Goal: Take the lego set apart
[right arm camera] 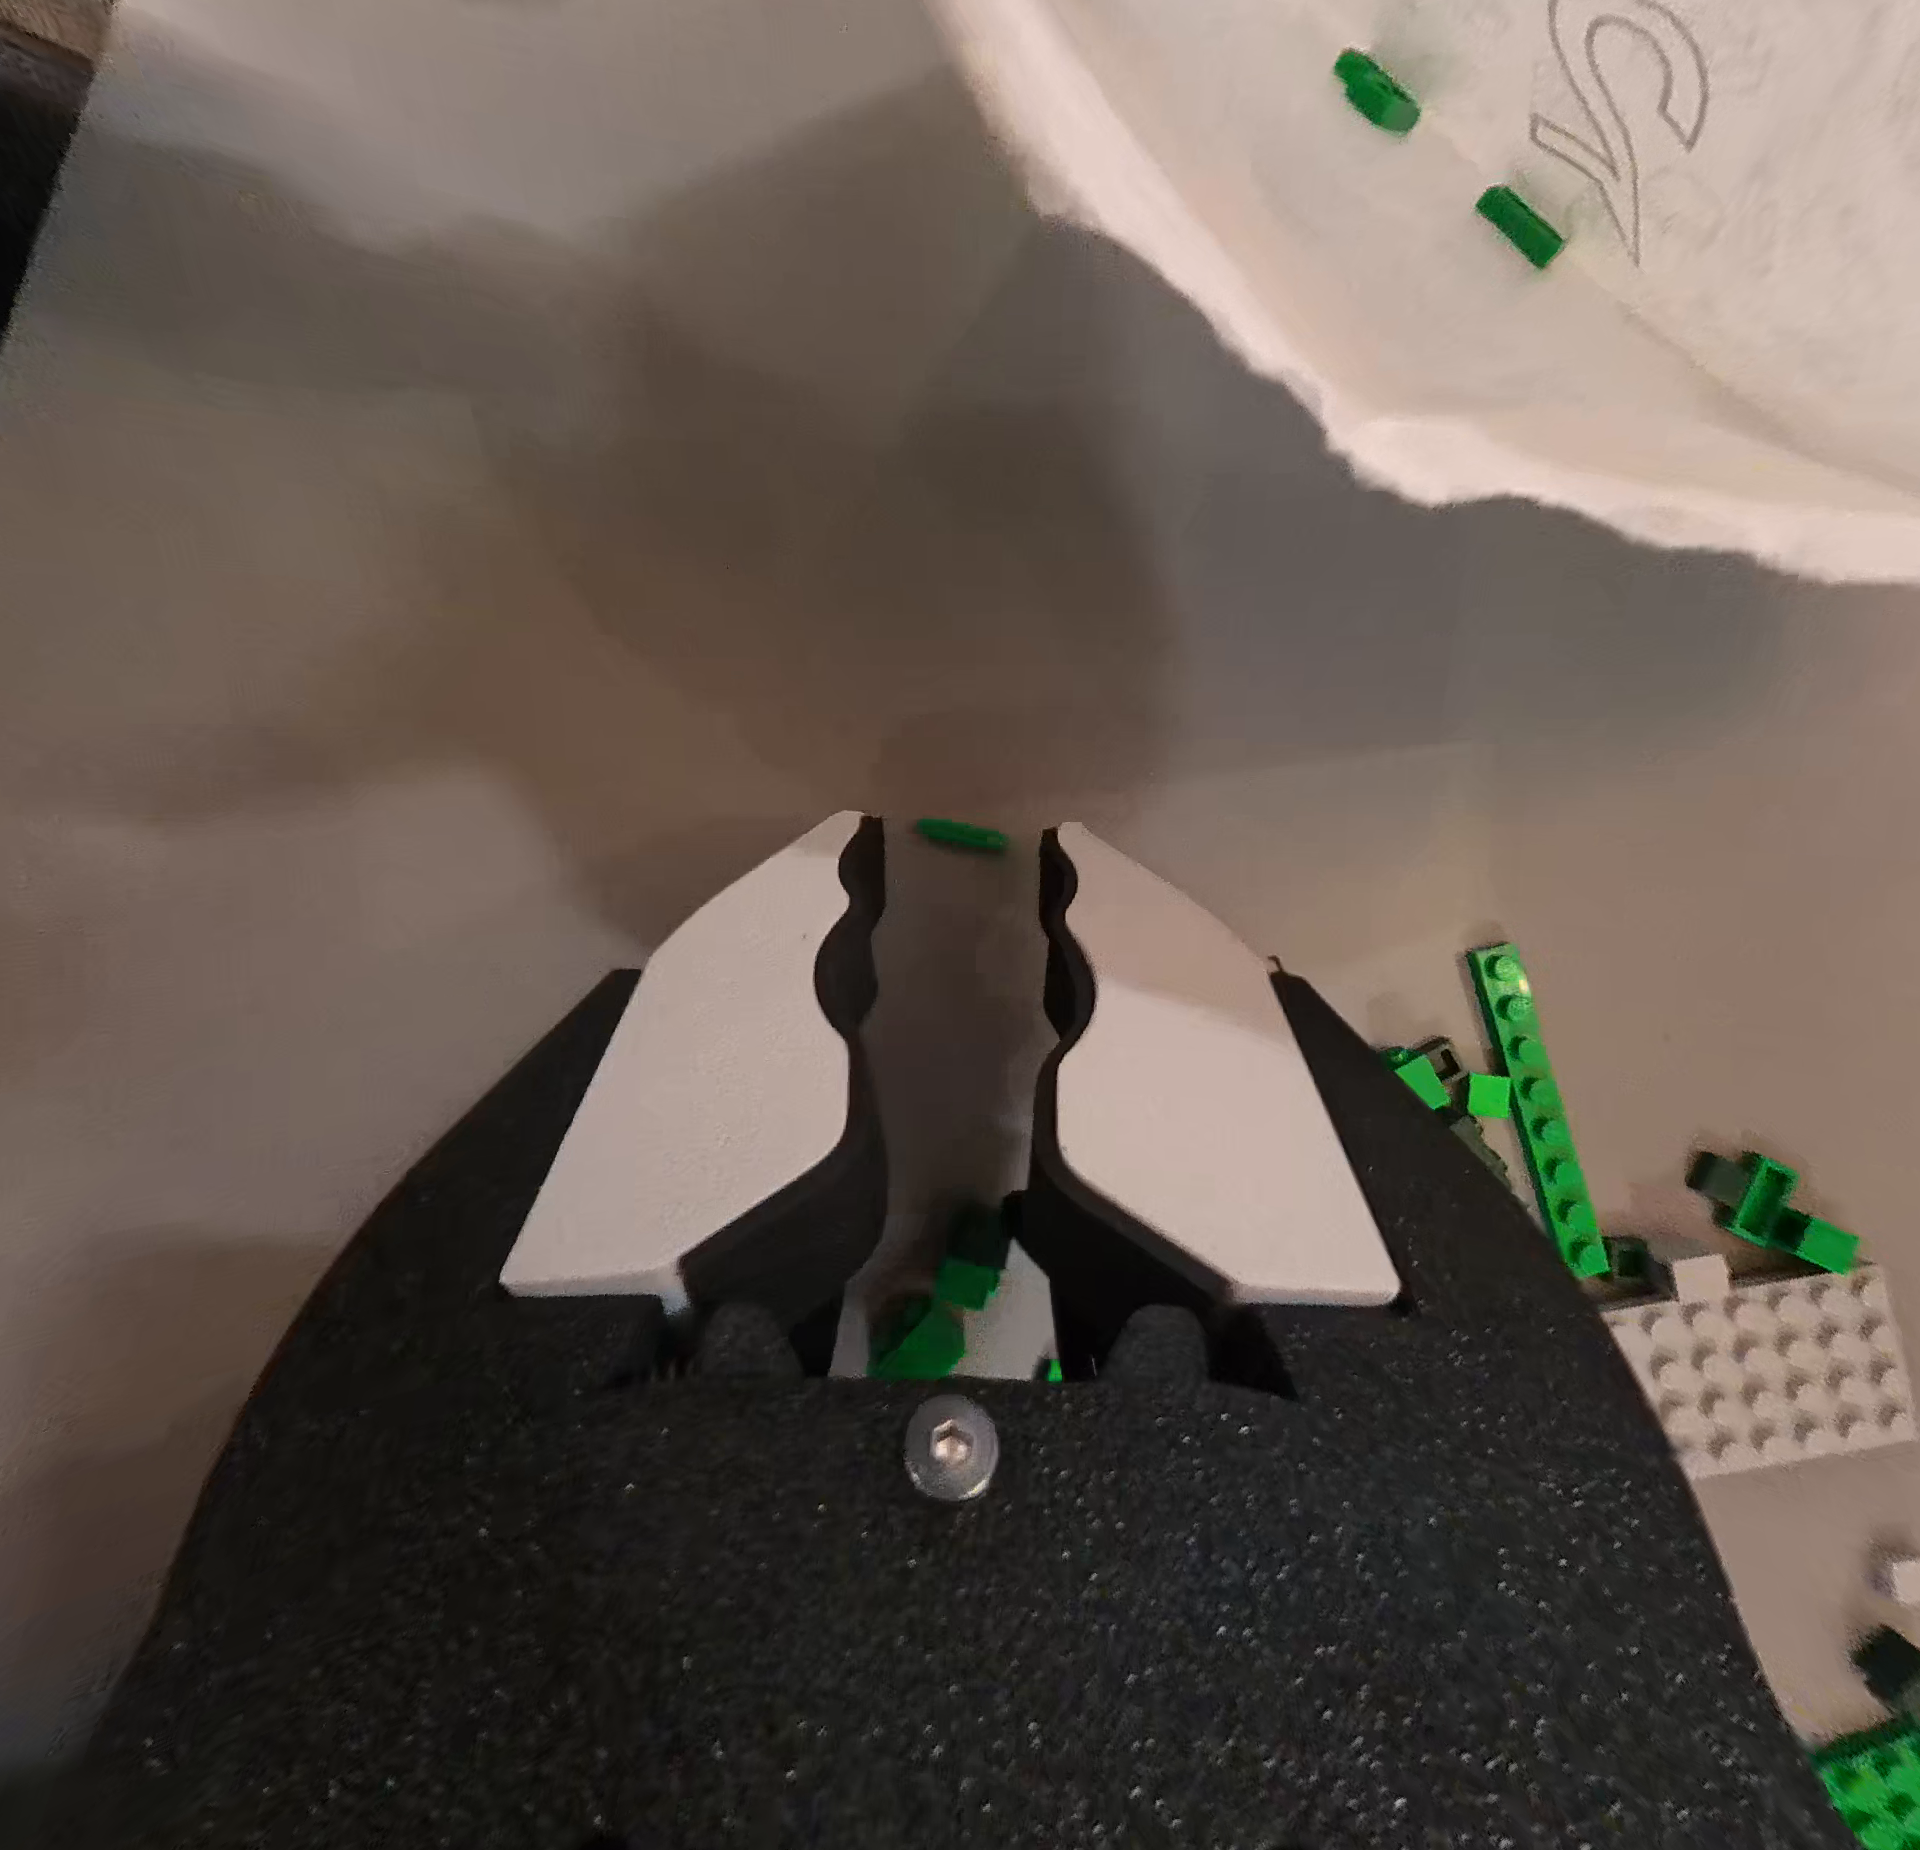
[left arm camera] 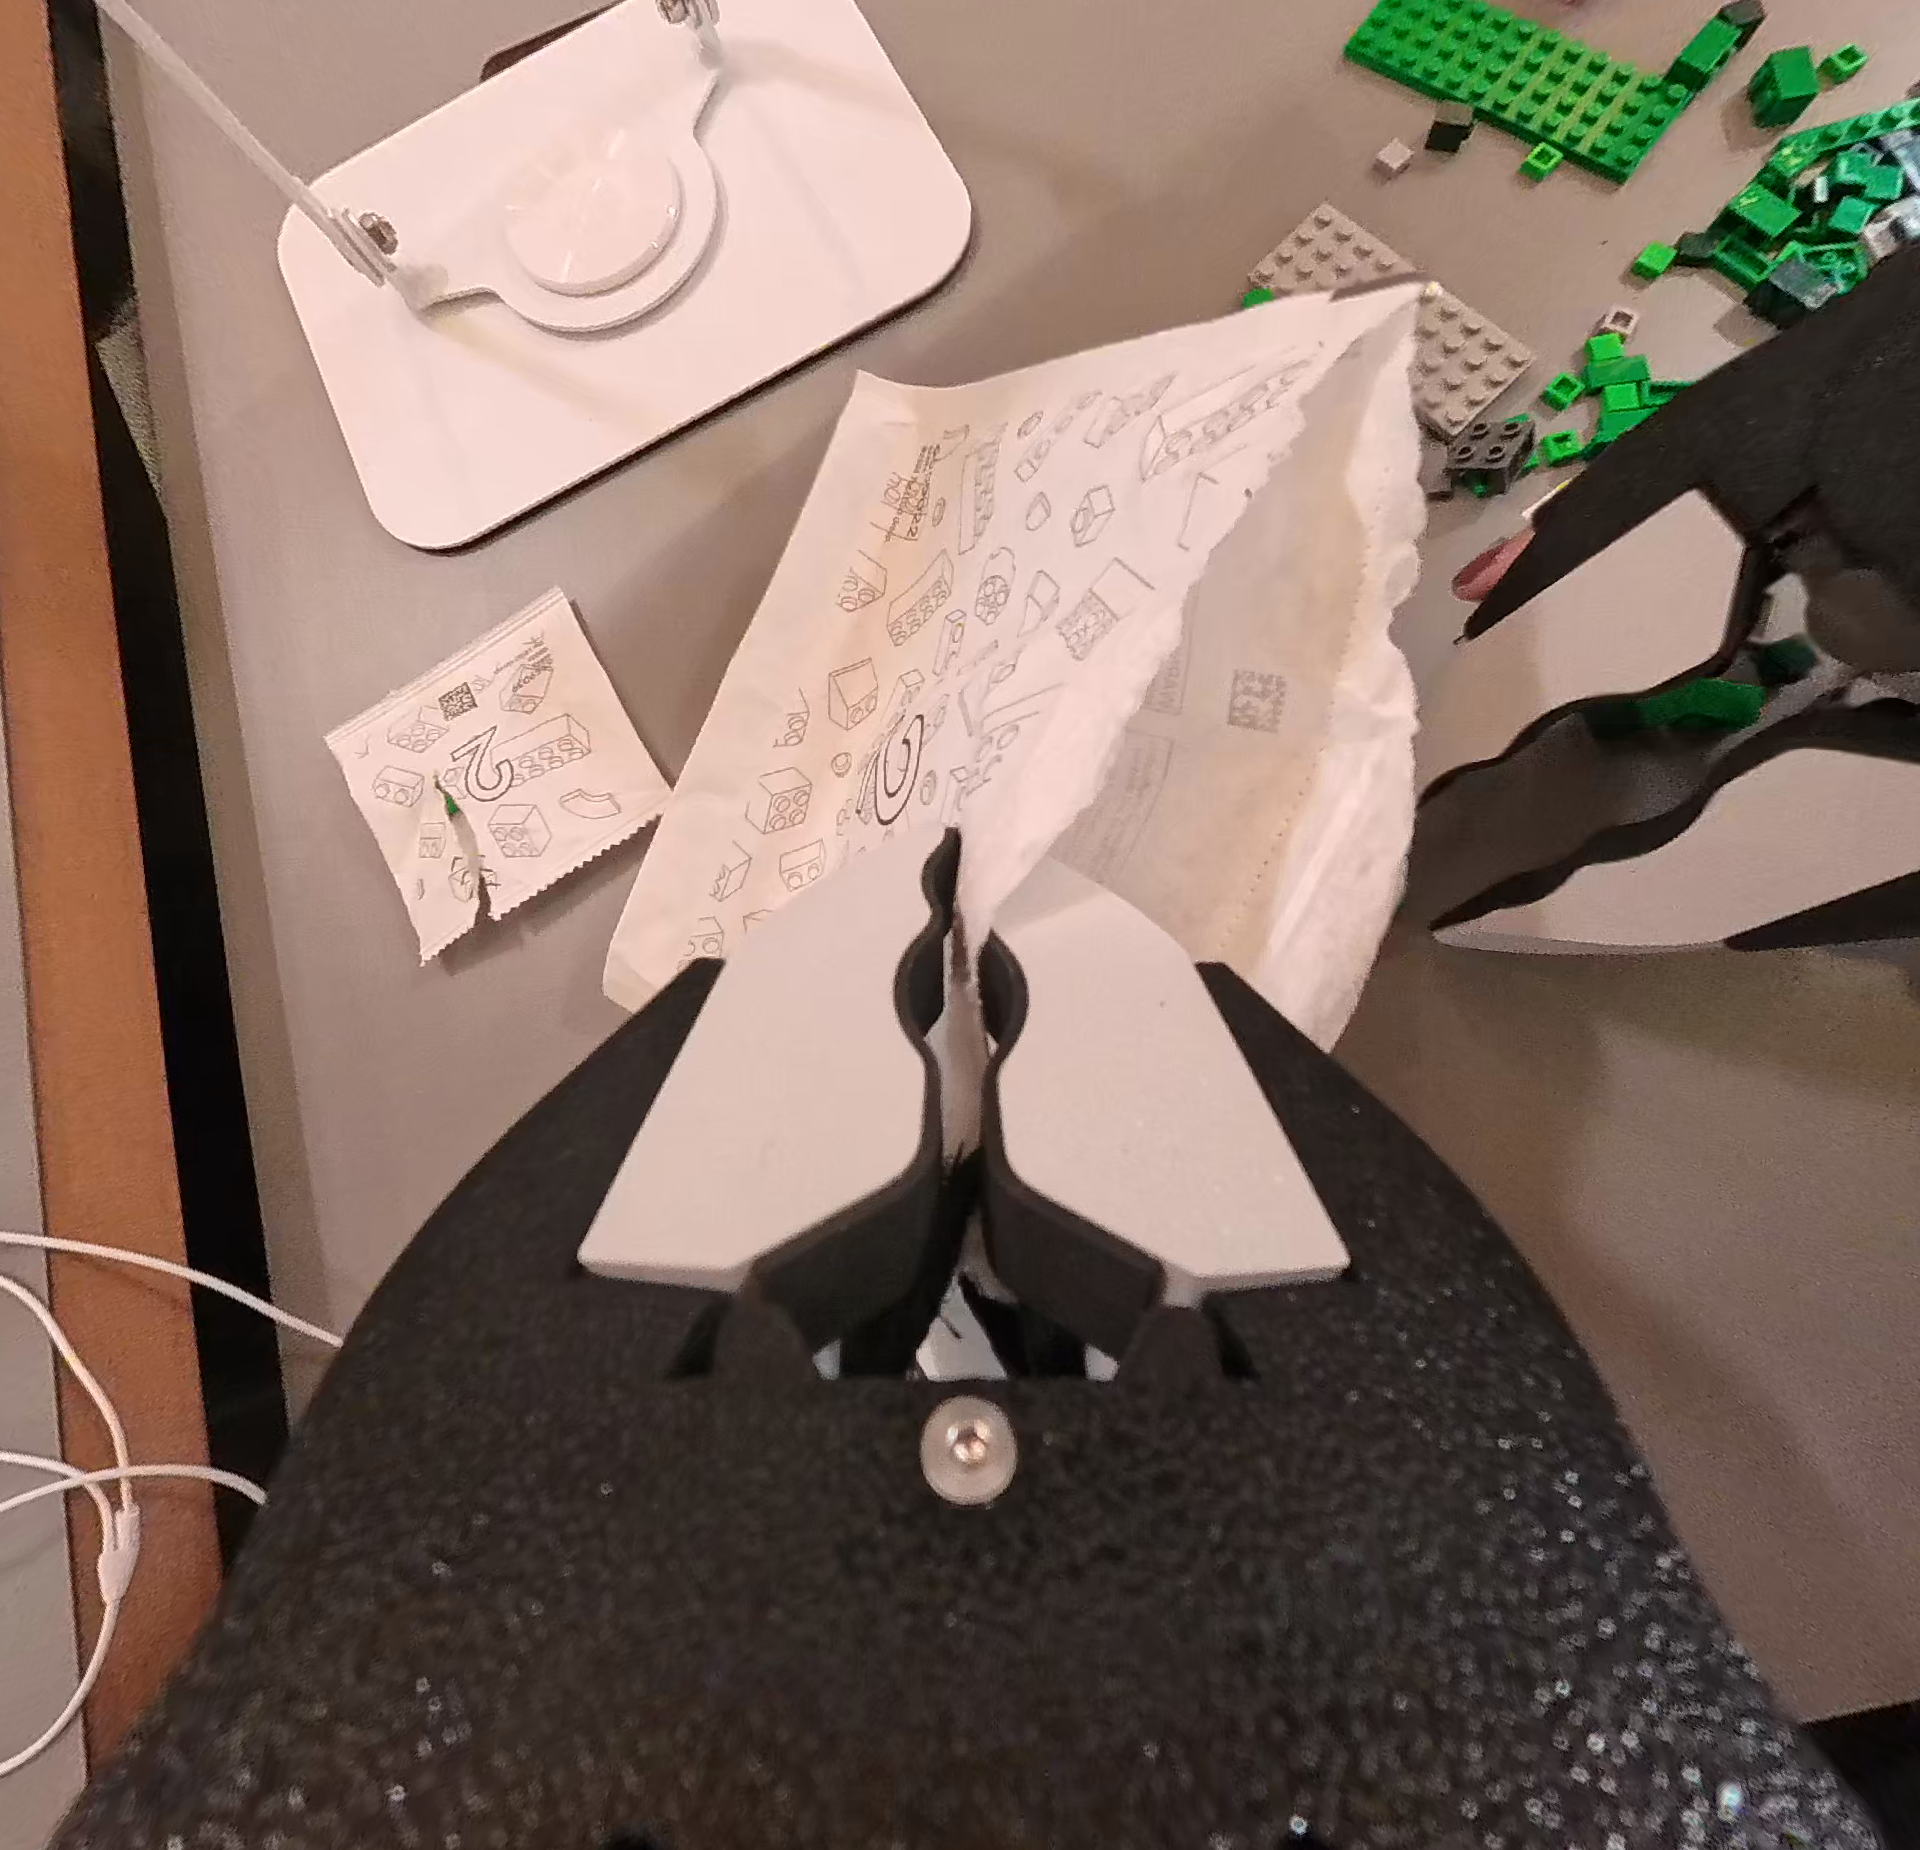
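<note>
My left gripper (left arm camera: 951, 855) is shut on the torn edge of a large white paper bag (left arm camera: 1039, 574) printed with brick outlines and holds its mouth up off the table. In the right wrist view the bag (right arm camera: 1558, 366) has two small green pieces (right arm camera: 1377, 91) lying inside. My right gripper (right arm camera: 961, 844) is open and low over the table, and a small green piece (right arm camera: 961, 834) lies between its fingertips. The right gripper also shows in the left wrist view (left arm camera: 1449, 761), just right of the bag's mouth.
Loose green bricks (left arm camera: 1787, 200), a green plate (left arm camera: 1507, 65) and a grey plate (left arm camera: 1455, 335) lie beyond the bag. A long green plate (right arm camera: 1532, 1104) and the grey plate (right arm camera: 1766, 1374) lie right of my right gripper. A small torn paper bag (left arm camera: 488, 761) and a white stand base (left arm camera: 623, 242) lie left. One gripper's finger ends stand about 12 cm off the other's. My right gripper is the nearer one to the long green plate (right arm camera: 1532, 1104): about 11 cm, against 15 cm.
</note>
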